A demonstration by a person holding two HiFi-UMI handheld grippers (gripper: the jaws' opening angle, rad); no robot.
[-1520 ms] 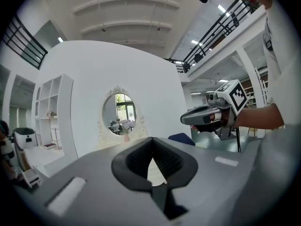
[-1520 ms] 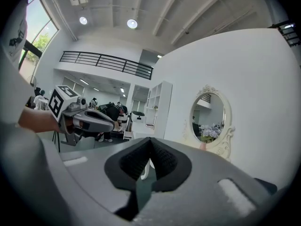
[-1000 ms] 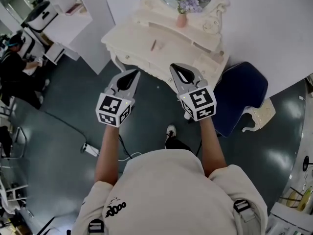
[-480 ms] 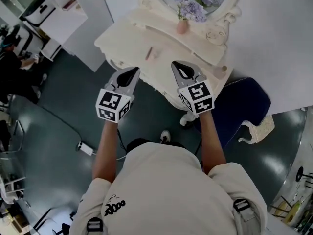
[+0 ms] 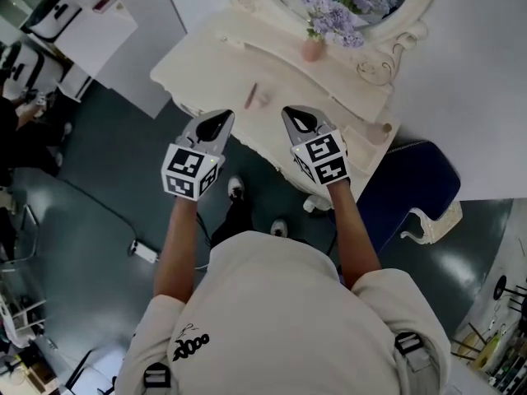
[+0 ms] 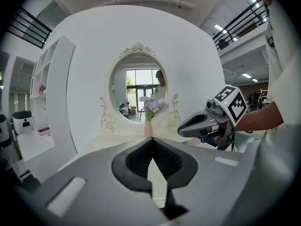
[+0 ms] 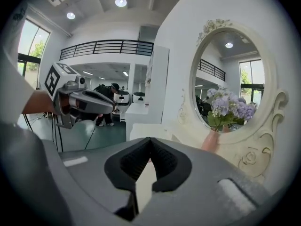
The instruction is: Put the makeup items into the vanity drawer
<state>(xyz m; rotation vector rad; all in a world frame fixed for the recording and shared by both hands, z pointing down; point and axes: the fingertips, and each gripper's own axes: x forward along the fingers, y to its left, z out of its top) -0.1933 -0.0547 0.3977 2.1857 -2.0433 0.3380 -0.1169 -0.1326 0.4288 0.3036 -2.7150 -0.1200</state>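
With the fingers of the left gripper (image 5: pixel 221 120) and right gripper (image 5: pixel 291 113) closed and empty, the makeup stick (image 5: pixel 251 95) lies on the counter (image 5: pixel 206 56) just beyond and between them, long axis near-to-far.

Your left gripper (image 5: pixel 221 118) and right gripper (image 5: pixel 298 115) sit side by side at mid-frame, forearms outstretched, both jaws closed on nothing.

Quick count: one vanity (image 5: pixel 206 56), one pink vase (image 5: pixel 312 50) on it, one blue chair (image 5: pixel 412 179) beside it, two grippers: left gripper (image 5: pixel 222 116), right gripper (image 5: pixel 290 112).
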